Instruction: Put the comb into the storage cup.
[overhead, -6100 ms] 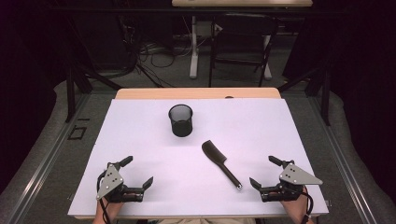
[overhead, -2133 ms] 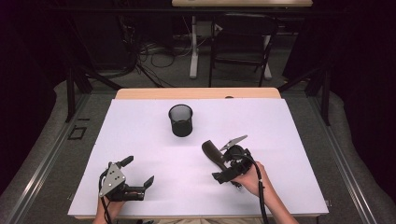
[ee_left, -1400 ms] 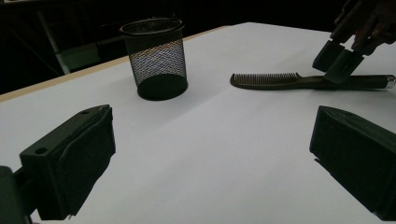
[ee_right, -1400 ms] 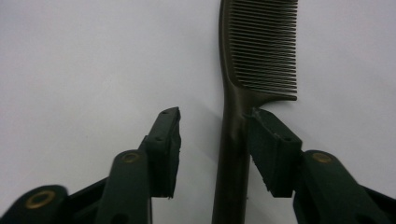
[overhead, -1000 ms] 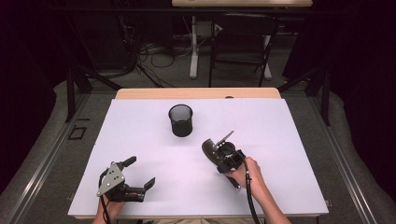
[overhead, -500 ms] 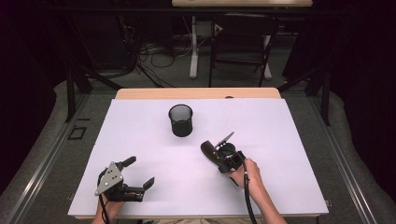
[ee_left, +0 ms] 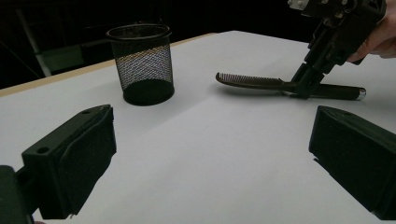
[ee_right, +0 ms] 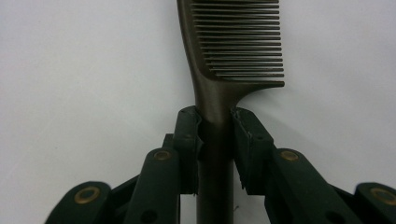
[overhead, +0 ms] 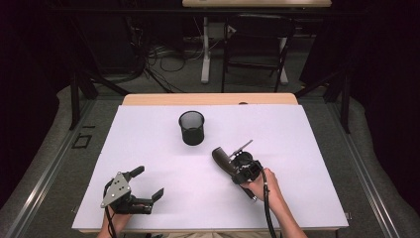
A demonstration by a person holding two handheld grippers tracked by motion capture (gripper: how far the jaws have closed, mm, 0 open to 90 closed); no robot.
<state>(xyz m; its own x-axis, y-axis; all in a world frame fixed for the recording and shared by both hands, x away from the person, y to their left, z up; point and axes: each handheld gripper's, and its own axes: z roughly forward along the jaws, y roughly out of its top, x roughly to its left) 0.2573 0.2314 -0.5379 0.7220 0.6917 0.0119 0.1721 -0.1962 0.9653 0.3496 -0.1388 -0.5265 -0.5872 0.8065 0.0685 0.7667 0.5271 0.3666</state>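
Right of centre on the table (overhead: 148, 198), the comb (overhead: 221, 159) lies flat, teeth end toward ten o'clock, handle toward four, its handle clamped by the right gripper (overhead: 241, 168), whose jaws have just closed.

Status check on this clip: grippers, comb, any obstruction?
Right hand-held gripper shut on comb at its handle, comb flat on table. Left hand-held gripper open, idle. Mesh cup stands apart, nothing blocking.

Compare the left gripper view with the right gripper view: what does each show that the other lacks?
Left gripper view: the mesh cup, its own open left gripper, and a hand on the right gripper. Right gripper view: the jaws pressed on both sides of the handle, just below the teeth. Both: the comb lying on the white table, clamped by the right gripper.
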